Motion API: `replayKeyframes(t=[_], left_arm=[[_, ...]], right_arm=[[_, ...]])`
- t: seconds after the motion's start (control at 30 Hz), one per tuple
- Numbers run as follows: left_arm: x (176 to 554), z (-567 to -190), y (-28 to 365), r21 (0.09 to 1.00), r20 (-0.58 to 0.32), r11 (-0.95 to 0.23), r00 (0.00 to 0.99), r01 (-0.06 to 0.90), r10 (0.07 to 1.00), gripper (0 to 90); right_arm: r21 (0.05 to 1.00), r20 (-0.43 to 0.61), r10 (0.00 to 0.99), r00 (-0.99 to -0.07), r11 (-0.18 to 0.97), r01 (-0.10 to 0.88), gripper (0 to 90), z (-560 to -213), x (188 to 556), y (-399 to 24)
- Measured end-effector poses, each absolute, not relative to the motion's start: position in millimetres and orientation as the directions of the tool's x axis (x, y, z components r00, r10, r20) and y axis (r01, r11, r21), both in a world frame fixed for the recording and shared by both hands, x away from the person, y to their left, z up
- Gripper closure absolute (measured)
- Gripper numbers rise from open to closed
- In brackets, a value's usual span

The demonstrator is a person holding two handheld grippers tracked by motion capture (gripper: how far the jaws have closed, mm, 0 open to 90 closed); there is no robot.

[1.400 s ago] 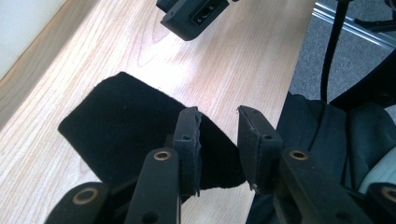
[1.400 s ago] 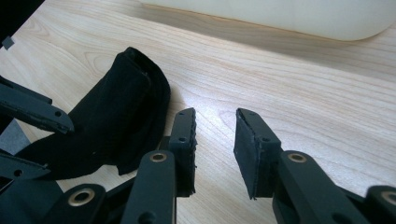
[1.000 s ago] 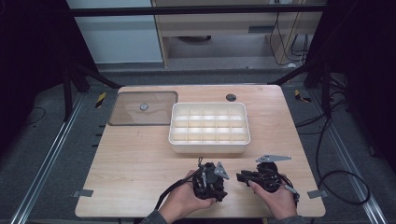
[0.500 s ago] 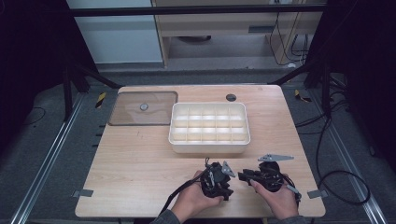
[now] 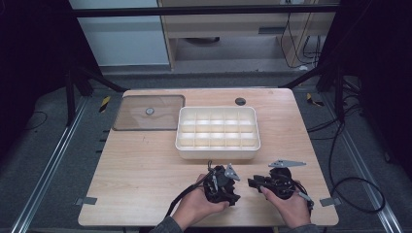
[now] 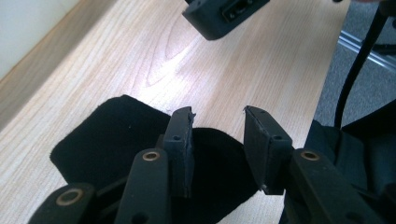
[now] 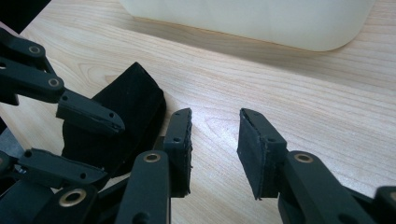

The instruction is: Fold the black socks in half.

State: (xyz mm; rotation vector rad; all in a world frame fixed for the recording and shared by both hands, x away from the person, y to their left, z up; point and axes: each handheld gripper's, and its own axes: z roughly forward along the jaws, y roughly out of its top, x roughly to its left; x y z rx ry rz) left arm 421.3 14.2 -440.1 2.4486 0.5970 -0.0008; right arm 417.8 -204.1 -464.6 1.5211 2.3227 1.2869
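Compared with the earlier high view, the left gripper point(image 5: 224, 187) sits a little further right along the bottom edge of the frame, closer to the right gripper point(image 5: 257, 183), and its fingers point(image 6: 180, 140) have just been opening. In the left gripper view they now stand parted, with a black cloth point(image 6: 112, 140) lying flat on the table point(image 6: 154, 56) beneath and behind them; no pad presses on it, so the cloth reads as released rather than grasped.

Fingers of the right gripper point(image 7: 180, 140) have also been easing apart and hold nothing; bare wood shows in the gap between them. In the right gripper view the black cloth point(image 7: 126, 116) lies at centre left, partly folded with one corner raised, and the left gripper's fingers point(image 7: 88, 114) hover over it from the left edge of the frame.

Both hands sit low at the bottom centre of the high view, with the cloth between and under the grippers. That closeness suggests two-handed work on a limp thing: one gripper to pin or lift an edge, the other to take a second corner.

Above them, in the middle of the high view, stands a white compartment tray point(image 5: 217, 132), its cells apparently empty. A clear lid point(image 5: 148, 112) lies flat to its upper left, set aside so the tray stays open, and a small dark disc point(image 5: 240, 101) rests near the far edge of the table.
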Motion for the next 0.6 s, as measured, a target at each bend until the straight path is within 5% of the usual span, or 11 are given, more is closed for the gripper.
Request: replayKeyframes(t=[0.6], left_arm=[[423.0,-431.7,22.7,0.588,-0.138,-0.691,0.894,0.42,0.427,62.8]], right_arm=[[0.677,0.355,0.788,-0.503,0.155,0.719,64.8,-465.0,417.5,-204.5]])
